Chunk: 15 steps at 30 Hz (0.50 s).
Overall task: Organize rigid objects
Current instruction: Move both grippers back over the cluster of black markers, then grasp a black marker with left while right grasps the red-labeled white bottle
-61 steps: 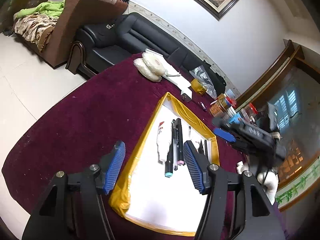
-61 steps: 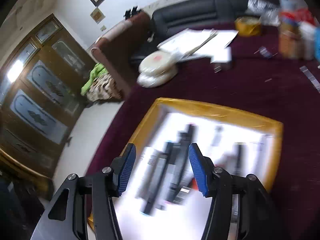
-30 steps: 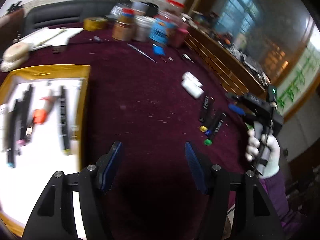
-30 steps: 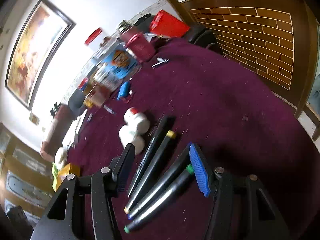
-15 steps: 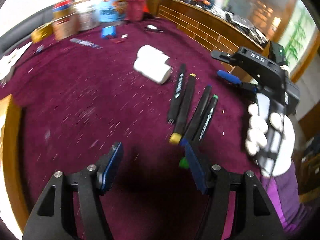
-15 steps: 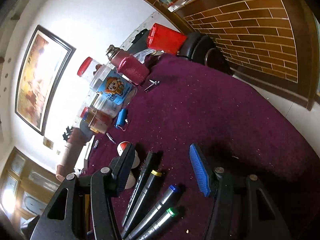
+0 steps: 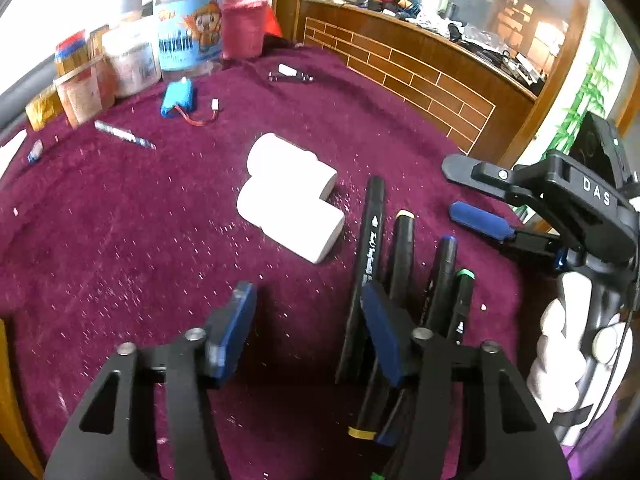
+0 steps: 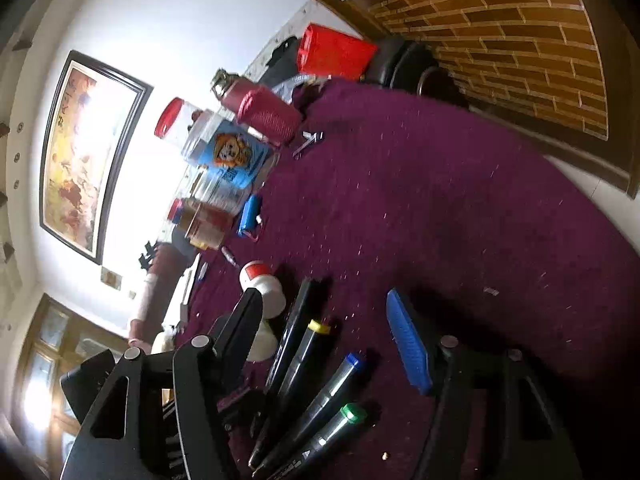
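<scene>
left wrist view: left gripper fingers closing on nothing, markers at lower right, while right gripper opens over them.

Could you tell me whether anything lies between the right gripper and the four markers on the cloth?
Nothing visible does. The right gripper, jaws opening, is right over the markers, which lie between its fingers untouched. The white bottles sit off to one side.

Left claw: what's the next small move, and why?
Probably shift the left claw a little toward the marker row so one marker sits between its pads. Its jaws are closing, but only bare purple cloth lies between them; the black marker runs just outside one pad.
</scene>
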{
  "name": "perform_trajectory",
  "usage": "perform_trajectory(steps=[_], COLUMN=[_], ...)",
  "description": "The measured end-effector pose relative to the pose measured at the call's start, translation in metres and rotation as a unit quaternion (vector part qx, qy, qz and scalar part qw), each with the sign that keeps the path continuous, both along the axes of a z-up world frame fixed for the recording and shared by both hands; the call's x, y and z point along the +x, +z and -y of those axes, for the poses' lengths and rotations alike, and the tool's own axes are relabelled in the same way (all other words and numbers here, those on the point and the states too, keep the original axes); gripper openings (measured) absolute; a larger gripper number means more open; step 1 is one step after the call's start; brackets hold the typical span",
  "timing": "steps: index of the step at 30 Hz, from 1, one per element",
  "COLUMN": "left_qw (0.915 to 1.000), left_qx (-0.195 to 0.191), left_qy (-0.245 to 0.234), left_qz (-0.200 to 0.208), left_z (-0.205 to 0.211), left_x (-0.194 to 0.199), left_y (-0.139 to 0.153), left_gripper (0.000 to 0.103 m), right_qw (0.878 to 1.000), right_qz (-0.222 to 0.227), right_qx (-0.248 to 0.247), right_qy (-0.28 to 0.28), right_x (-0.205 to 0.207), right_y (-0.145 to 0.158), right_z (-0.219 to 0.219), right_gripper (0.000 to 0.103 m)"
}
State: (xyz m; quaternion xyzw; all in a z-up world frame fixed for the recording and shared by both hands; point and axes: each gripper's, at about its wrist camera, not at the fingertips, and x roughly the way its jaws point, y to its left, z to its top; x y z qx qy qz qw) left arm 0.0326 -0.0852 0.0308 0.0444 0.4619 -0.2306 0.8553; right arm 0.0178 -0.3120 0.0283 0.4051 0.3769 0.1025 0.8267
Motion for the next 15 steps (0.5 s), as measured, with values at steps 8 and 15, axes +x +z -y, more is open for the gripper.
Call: perform_trajectory(steps=[8, 15], left_qw=[0.9982, 0.9977], left_qx=[0.039, 0.034], left_qy=[-0.012, -0.032], left_qz=[0.045, 0.05], left_z=[0.006, 0.016], left_x=[-0.004, -0.004], left_y=[0.002, 0.001], left_gripper=[0.045, 0.045], right_qw=[1.0, 1.0], right_qz=[0.002, -0.002], right_qx=[-0.002, -0.019], right_qy=[0.0, 0.003], right_x=[-0.001, 0.001], right_y=[0.0, 0.002], right_z=[-0.002, -0.007], right_gripper=[0.06, 0.06])
